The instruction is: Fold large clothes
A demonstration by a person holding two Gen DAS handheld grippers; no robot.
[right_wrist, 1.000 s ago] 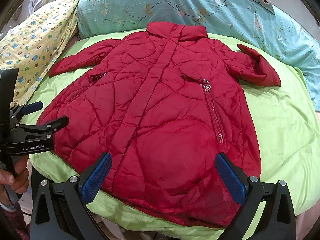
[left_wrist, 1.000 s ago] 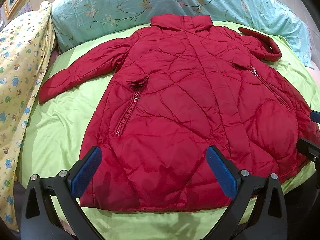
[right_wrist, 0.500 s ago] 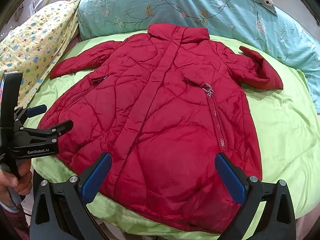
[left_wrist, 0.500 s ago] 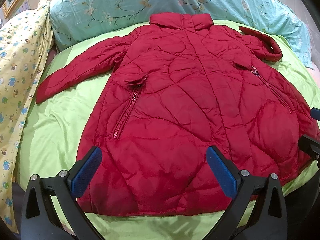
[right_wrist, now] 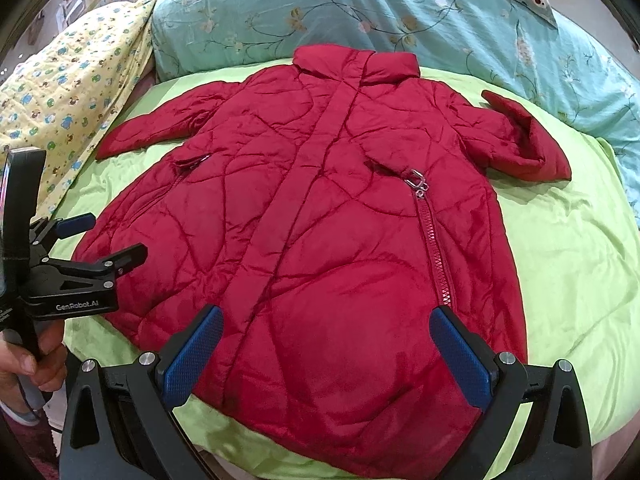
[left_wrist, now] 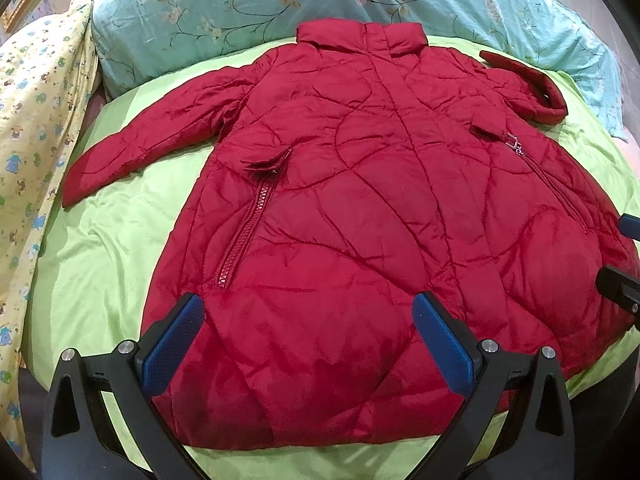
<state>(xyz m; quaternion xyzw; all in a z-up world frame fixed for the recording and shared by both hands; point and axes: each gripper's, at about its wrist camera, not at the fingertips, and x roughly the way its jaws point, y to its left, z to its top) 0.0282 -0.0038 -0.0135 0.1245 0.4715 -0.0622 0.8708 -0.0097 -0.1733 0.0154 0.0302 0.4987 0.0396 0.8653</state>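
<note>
1. Left claw [left_wrist: 306, 344] hangs over the near hem of the coat [left_wrist: 360, 208], its blue pads [left_wrist: 172, 344] spread wide apart and holding nothing.
2. Right claw [right_wrist: 326, 354] hovers likewise over the near hem, pads [right_wrist: 460, 364] wide apart, empty.
3. The red quilted coat lies flat, front up, on the green sheet [left_wrist: 108, 248] of a bed, collar [left_wrist: 362, 34] at the far end.
4. Its left sleeve [left_wrist: 148, 136] stretches straight out to the left; the right sleeve [right_wrist: 520, 136] is bent back on itself.
5. A blue flowered quilt [right_wrist: 360, 8] lies beyond the collar, and a yellow patterned blanket [left_wrist: 32, 120] at the far left.
6. A hand [right_wrist: 32, 364] grips the left claw's handle in the right wrist view.
</note>
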